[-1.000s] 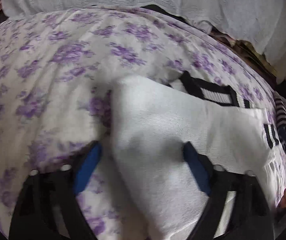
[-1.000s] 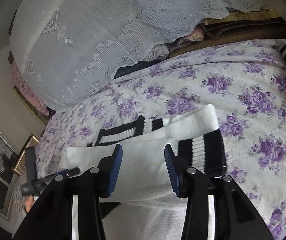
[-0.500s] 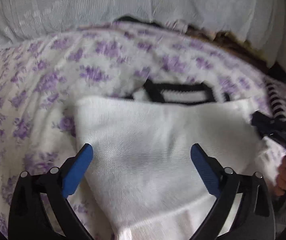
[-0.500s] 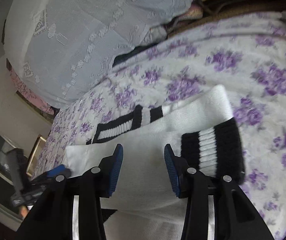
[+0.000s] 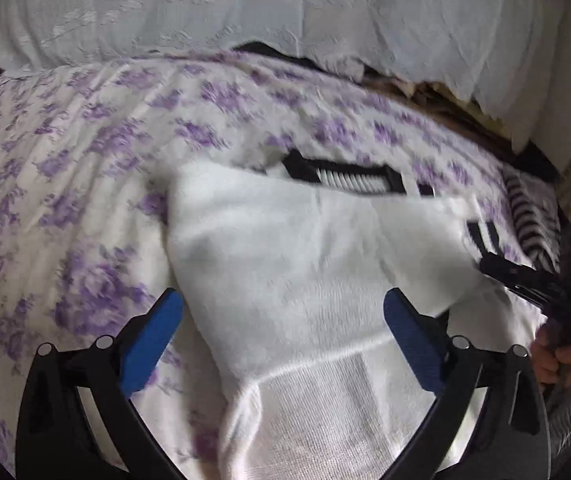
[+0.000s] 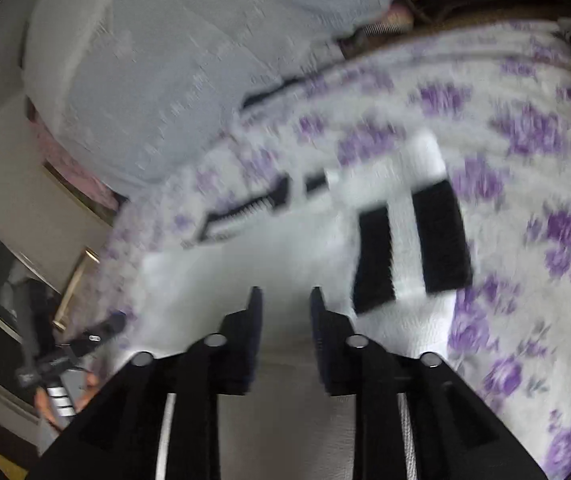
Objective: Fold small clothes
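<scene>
A white knit garment (image 5: 285, 248) with black-and-white striped cuffs (image 5: 349, 176) lies folded on the purple-flowered bedsheet (image 5: 65, 160). My left gripper (image 5: 281, 300) hovers over the garment's near part. Its jaws are opening and stand wide, the blue pads (image 5: 153, 332) touching no cloth. My right gripper (image 6: 285, 296) is low over the same garment (image 6: 245, 264), just left of a striped cuff (image 6: 409, 244). Its jaws are closing, with white fabric in the narrow gap; motion blur hides whether the pads press on it. The left wrist view shows the right gripper (image 5: 525, 276) at the garment's right edge.
A white lace cover (image 5: 245, 8) drapes over bulky things behind the bed. A black-and-white striped garment (image 5: 533, 216) lies at the bed's far right. A hand (image 5: 557, 356) holds the right gripper's handle. In the right wrist view, a wall and framed panels (image 6: 5, 272) stand left.
The left gripper's jaws spread wide and it drew back from the garment. The right gripper sank toward the garment and its jaws narrowed sharply.
</scene>
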Demonstrator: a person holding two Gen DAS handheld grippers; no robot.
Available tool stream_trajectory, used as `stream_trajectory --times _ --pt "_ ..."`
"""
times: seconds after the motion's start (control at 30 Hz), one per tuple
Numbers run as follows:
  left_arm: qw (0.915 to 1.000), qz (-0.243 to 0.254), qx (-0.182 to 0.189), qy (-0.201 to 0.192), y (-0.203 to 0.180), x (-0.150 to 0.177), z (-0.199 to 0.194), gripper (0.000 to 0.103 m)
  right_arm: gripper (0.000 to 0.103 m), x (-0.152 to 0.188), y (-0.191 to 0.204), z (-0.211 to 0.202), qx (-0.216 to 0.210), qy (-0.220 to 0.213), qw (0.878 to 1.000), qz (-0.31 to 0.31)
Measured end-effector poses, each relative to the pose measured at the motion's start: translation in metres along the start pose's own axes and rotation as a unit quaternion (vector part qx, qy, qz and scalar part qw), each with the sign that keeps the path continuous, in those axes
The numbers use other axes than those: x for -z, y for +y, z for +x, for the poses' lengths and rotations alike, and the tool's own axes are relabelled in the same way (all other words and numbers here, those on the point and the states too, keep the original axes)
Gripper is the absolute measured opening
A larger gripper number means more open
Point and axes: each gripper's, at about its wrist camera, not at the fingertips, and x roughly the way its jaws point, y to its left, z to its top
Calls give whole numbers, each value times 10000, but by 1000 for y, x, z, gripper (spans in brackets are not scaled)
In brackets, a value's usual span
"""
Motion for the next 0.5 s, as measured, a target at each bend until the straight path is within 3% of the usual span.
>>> stream_trajectory --times 0.03,0.07,0.1,0.17,0.27,0.3,0.4,0.5 --pt "9994 50 -220 280 -1 3 16 98 11 3 -6 6 2 25 10000 76" --pt "9974 38 -395 593 0 5 33 99 9 2 -10 5 -12 -20 9998 207" --pt "9974 -34 -353 620 3 6 39 99 9 0 -12 2 -73 1 9994 340" --pt "9983 -124 -267 499 2 4 24 98 13 2 -10 -7 -22 -102 9994 343" --pt "9993 -235 290 102 -3 1 -3 98 15 6 6 -21 31 -277 9996 42" --pt "9994 -125 320 44 -9 -4 -6 98 15 2 16 -23 9 -343 9993 -134" --pt "9998 105 114 126 -24 -25 7 98 19 -17 32 -13 121 -432 9983 -381" --pt "9993 -74 -166 323 -16 -52 37 98 19 -44 19 15 171 -174 9996 -112"
